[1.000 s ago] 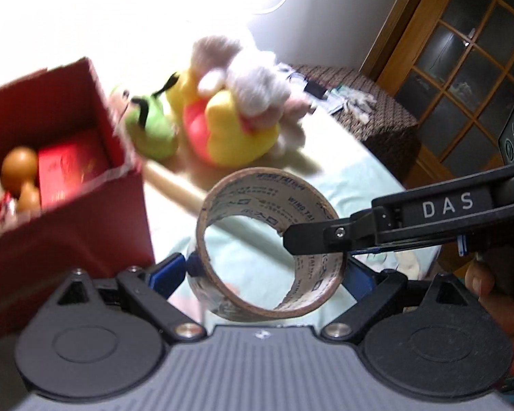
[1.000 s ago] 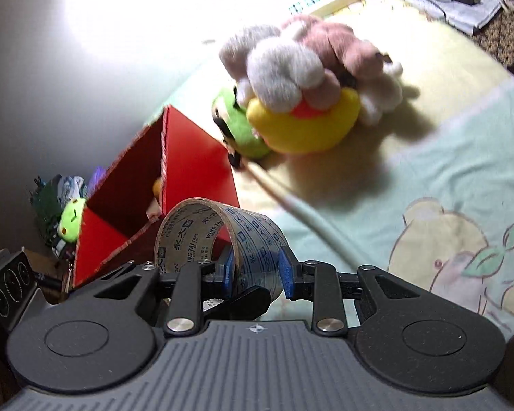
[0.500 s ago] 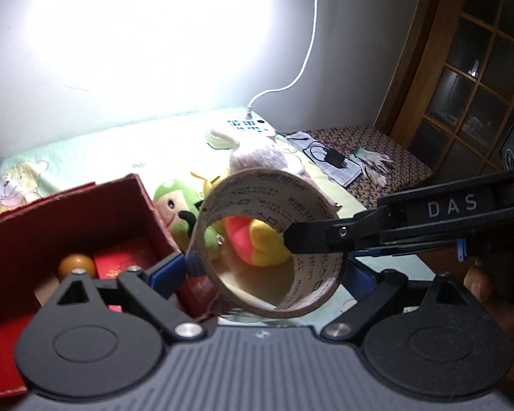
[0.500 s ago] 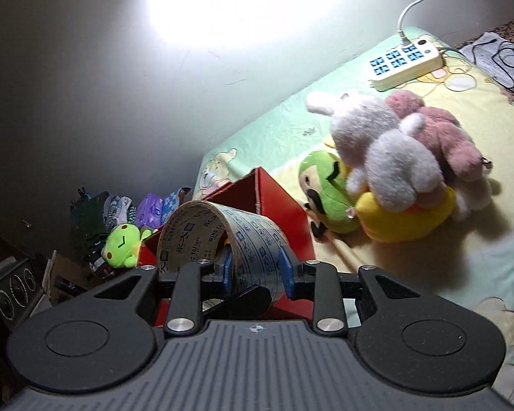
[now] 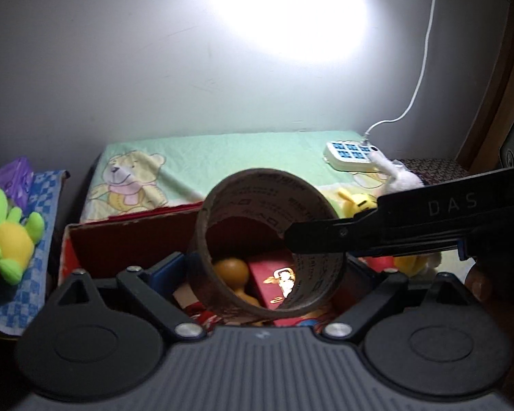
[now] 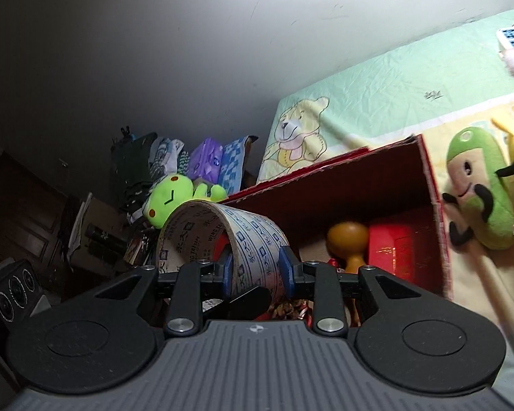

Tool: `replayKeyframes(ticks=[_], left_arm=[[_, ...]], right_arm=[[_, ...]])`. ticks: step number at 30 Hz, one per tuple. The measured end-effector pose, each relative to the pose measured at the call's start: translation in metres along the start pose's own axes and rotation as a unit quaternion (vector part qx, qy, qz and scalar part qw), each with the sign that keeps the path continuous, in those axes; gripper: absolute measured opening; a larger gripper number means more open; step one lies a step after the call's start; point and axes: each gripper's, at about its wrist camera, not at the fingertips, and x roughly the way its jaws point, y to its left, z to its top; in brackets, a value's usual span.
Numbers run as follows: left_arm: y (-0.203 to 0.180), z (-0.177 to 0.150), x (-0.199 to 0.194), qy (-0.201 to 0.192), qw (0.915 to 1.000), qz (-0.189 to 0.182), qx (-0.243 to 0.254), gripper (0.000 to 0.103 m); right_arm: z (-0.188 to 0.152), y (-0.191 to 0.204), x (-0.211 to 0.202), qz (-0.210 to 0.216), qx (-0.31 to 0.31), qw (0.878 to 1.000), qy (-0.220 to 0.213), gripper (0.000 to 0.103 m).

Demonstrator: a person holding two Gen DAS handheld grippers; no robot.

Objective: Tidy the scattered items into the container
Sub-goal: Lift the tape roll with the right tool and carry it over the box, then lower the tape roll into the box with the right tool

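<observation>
A brown tape roll (image 5: 267, 188) with printed tape hangs over the open red box (image 5: 120, 239). My left gripper (image 5: 269, 267) spans the roll's full diameter, its blue pads against the two sides. My right gripper (image 6: 257, 270) is shut across the roll's band (image 6: 257, 236); in the left wrist view it reaches in from the right (image 5: 298, 239). One finger of the left gripper (image 6: 250, 299) shows under the roll. Inside the box (image 6: 342, 188) lie a wooden gourd (image 6: 347, 234) and a red packet (image 6: 394, 246).
A green moustached plush (image 6: 479, 198) and a yellow plush (image 5: 356, 202) lie right of the box on the bear-print sheet (image 5: 222, 157). A white power strip (image 5: 349, 150) sits at the back. A green frog plush (image 5: 3, 229) rests on a checked cloth, left. A hand (image 5: 479, 281) holds the right gripper.
Both grippers have carried the tape roll left and up, from over the sheet beside the plush toys to above the red box. The grip on the roll looks unchanged.
</observation>
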Motion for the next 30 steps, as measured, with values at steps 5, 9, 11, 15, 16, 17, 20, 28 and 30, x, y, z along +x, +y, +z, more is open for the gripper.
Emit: replayKeyframes(ticks=[5,9,11,15,16,17,20,28,30], left_arm=[[0.039,-0.010,0.017,0.025,0.9989,0.024,-0.033,0.095],[0.060,-0.016,0.033,0.049,0.9967,0.026,-0.059,0.095],[0.070,-0.016,0.044,0.060,0.9954,0.028,-0.068,0.095],[0.082,-0.013,0.064,0.082,0.9931,0.035,-0.076,0.095],[0.083,-0.011,0.068,0.086,0.9927,0.039,-0.075,0.095],[0.082,-0.010,0.069,0.086,0.9929,0.048,-0.067,0.095],[0.076,-0.005,0.076,0.093,0.9925,0.063,-0.047,0.097],[0.065,-0.001,0.090,0.113,0.9910,0.067,-0.027,0.097],[0.063,-0.002,0.092,0.115,0.9905,0.072,-0.021,0.097]], right_arm=[[0.006,0.004,0.044,0.002,-0.001,0.999,0.046,0.030],[0.014,0.002,0.070,-0.004,-0.002,0.997,0.076,0.030],[0.018,-0.001,0.080,-0.006,-0.001,0.996,0.087,0.030],[0.025,-0.010,0.099,-0.004,0.007,0.994,0.108,0.029],[0.026,-0.012,0.103,-0.002,0.012,0.994,0.113,0.029],[0.027,-0.015,0.108,-0.004,0.015,0.993,0.119,0.027],[0.028,-0.021,0.119,-0.016,0.014,0.991,0.131,0.027],[0.026,-0.047,0.133,-0.024,0.048,0.986,0.159,0.022],[0.026,-0.050,0.134,-0.020,0.057,0.985,0.161,0.021]])
